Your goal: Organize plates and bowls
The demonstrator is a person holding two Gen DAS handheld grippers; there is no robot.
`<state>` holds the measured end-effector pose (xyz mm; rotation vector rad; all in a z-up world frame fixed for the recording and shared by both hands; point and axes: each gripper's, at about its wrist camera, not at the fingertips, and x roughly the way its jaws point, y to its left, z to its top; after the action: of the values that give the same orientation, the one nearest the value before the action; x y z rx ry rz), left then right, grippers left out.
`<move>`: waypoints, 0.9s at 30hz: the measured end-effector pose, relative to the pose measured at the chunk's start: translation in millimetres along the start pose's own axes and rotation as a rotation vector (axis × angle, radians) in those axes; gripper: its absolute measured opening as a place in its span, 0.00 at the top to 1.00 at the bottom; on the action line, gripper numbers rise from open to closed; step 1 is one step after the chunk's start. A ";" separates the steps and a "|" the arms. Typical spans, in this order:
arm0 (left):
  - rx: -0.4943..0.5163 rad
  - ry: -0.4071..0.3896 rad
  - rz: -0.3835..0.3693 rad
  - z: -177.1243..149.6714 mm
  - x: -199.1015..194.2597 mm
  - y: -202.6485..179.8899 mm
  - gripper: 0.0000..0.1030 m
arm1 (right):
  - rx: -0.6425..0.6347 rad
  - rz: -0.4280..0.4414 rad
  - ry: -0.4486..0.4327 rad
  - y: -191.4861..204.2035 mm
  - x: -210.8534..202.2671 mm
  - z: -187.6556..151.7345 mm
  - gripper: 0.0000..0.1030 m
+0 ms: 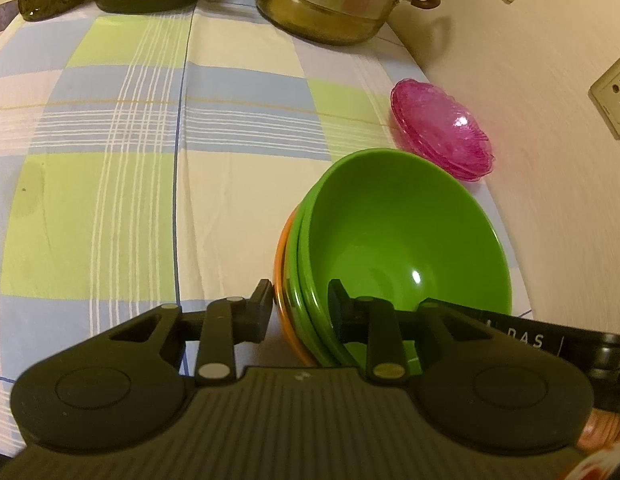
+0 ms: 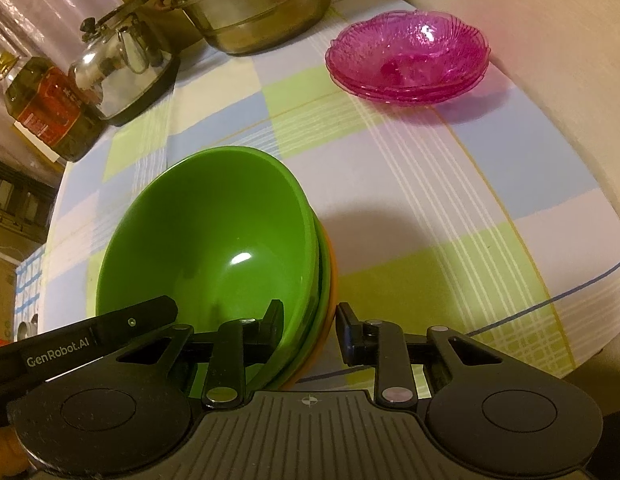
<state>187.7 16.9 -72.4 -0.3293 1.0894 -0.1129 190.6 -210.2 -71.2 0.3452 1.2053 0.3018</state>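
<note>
A nested stack of green bowls (image 1: pixel 406 240) with an orange bowl (image 1: pixel 283 280) at the bottom stands tilted on the checked tablecloth. My left gripper (image 1: pixel 299 302) has its jaws astride the stack's left rim, one finger outside, one inside. My right gripper (image 2: pixel 310 320) straddles the opposite rim of the same stack (image 2: pixel 213 248), one finger inside the top green bowl, one outside the orange bowl (image 2: pixel 330 312). Both grip the rims. A stack of pink glass plates (image 1: pixel 442 130) lies beyond, near the wall; it also shows in the right wrist view (image 2: pixel 408 56).
A steel steamer pot (image 1: pixel 330 4) stands at the back of the table, with a kettle (image 2: pixel 121 68) and an oil bottle (image 2: pixel 49 108) to its left. The wall (image 1: pixel 530 160) with sockets runs along the table's right edge.
</note>
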 end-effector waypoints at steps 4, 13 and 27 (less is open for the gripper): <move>0.010 -0.003 -0.002 0.9 -2.5 -2.2 0.75 | 0.002 -0.001 -0.008 -0.9 -4.4 0.3 0.73; 0.040 -0.010 -0.015 7.1 -4.2 -18.1 0.75 | 0.018 -0.011 -0.037 -6.5 -17.1 3.8 0.73; 0.112 -0.024 -0.049 34.5 6.8 -64.5 0.75 | 0.042 -0.046 -0.084 -29.3 -39.5 32.3 0.73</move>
<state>225.8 -38.6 -43.2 -0.2556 1.0475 -0.2121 209.4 -256.1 -39.4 0.3628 1.1362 0.2206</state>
